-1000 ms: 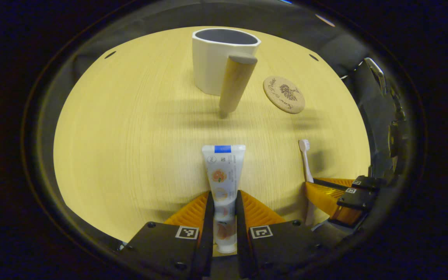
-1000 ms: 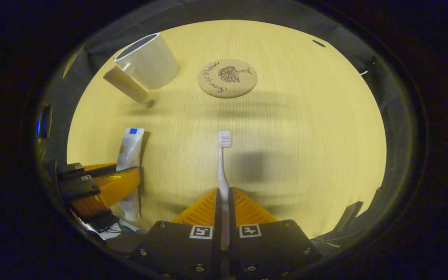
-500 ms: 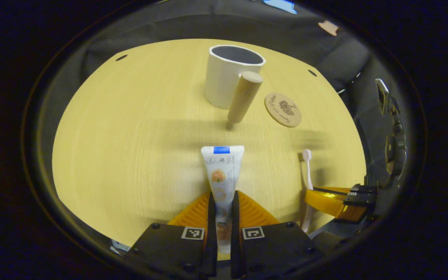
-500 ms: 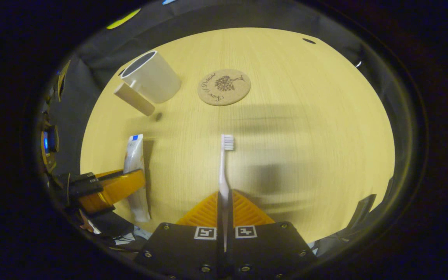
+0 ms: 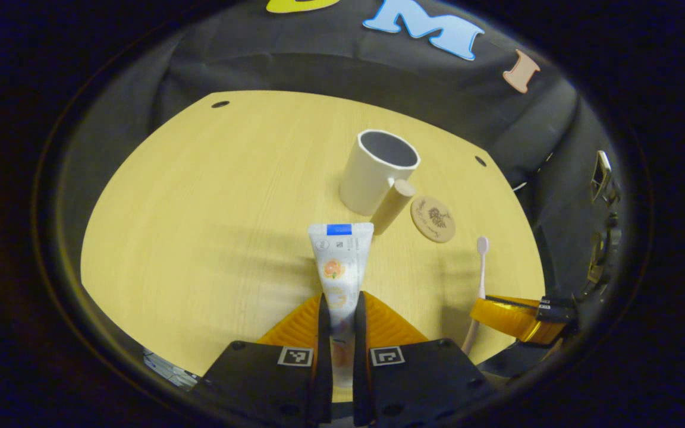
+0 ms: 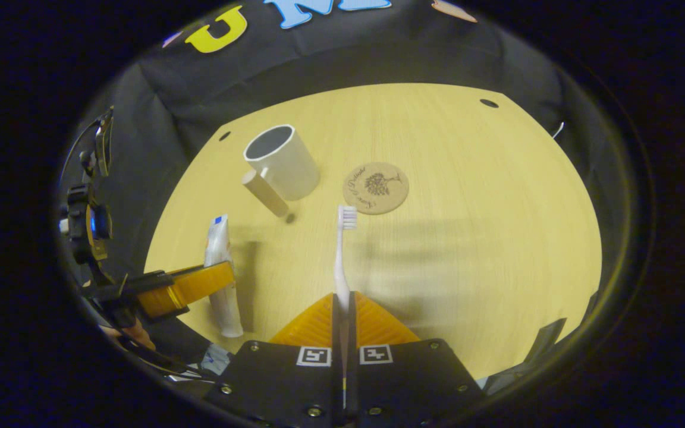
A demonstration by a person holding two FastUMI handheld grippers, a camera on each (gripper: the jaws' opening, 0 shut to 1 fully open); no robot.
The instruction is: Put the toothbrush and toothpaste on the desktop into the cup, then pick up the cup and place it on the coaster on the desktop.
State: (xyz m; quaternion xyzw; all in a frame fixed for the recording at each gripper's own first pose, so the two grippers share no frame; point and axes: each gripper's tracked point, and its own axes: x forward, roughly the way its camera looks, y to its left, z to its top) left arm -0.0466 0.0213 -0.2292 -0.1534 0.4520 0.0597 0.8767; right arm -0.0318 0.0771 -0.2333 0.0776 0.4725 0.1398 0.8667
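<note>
My left gripper (image 5: 337, 303) is shut on the white toothpaste tube (image 5: 339, 255), which sticks out forward above the wooden table. My right gripper (image 6: 342, 300) is shut on the handle of the white toothbrush (image 6: 342, 249), bristle head up and forward. The white cup (image 5: 377, 171) with a wooden handle stands upright on the far part of the table; in the right gripper view the cup (image 6: 280, 160) is left of centre. The round cork coaster (image 5: 433, 219) lies just right of the cup, and the coaster (image 6: 376, 187) shows beyond the brush head. The toothbrush (image 5: 480, 261) and the right gripper (image 5: 512, 315) show at the right of the left gripper view; the left gripper (image 6: 185, 288) with the toothpaste (image 6: 222, 288) shows at the left of the right gripper view.
The round wooden table (image 5: 200, 202) has small dark holes near its far edge. Black cloth hangs behind and around it. A hand (image 6: 128, 333) holds the left gripper at the lower left of the right gripper view.
Both grippers have risen and drawn back from the table with the toothpaste and toothbrush in them, so the cup and coaster look smaller and farther, and the wall has come into view.
</note>
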